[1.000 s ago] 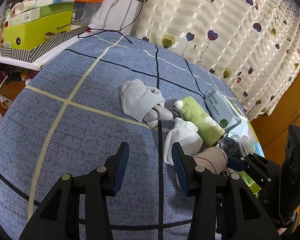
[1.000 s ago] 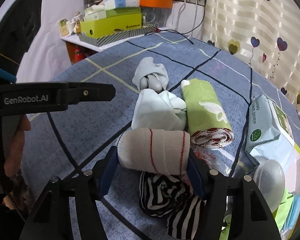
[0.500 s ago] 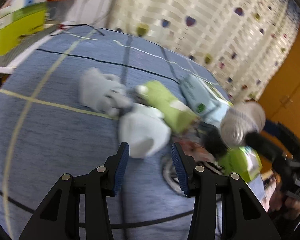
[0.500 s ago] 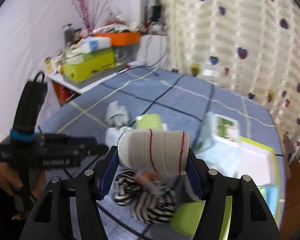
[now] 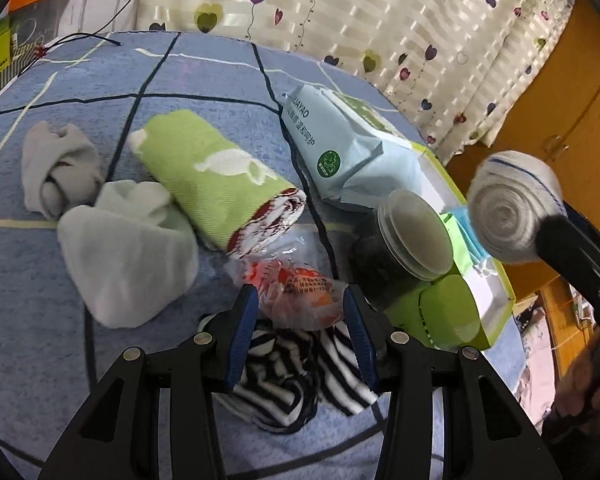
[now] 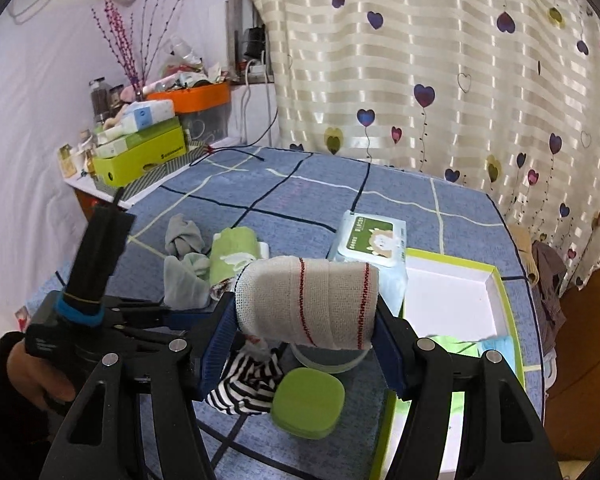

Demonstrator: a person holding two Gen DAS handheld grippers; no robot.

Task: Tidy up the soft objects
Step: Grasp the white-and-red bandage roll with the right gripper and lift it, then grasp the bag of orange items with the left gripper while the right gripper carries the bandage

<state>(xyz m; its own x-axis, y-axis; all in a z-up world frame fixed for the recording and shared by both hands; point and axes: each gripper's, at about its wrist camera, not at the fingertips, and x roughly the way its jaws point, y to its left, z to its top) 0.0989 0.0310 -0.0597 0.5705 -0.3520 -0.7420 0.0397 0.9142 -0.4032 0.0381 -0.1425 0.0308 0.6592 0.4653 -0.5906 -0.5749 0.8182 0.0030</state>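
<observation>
Hovering left gripper [image 5: 298, 330]: fingers spread, empty, above striped sock [image 5: 296, 380] and crinkly packet [image 5: 296, 292] on the bed; centre over the sock alone. Right gripper [image 6: 306, 344]: fingers pinching bandage roll [image 6: 308, 300] endwise, aloft beside white-lined box [image 6: 452, 300]; lower inside before releasing

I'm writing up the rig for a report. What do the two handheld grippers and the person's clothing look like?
Both grippers, left and right, have matte black angular arms with silver screw heads and ribbed dark-blue finger pads. Seen from the right wrist, the left gripper's black upright handle carries a blue band with a thin yellow one. The person's left hand emerges from a dark sleeve.
</observation>
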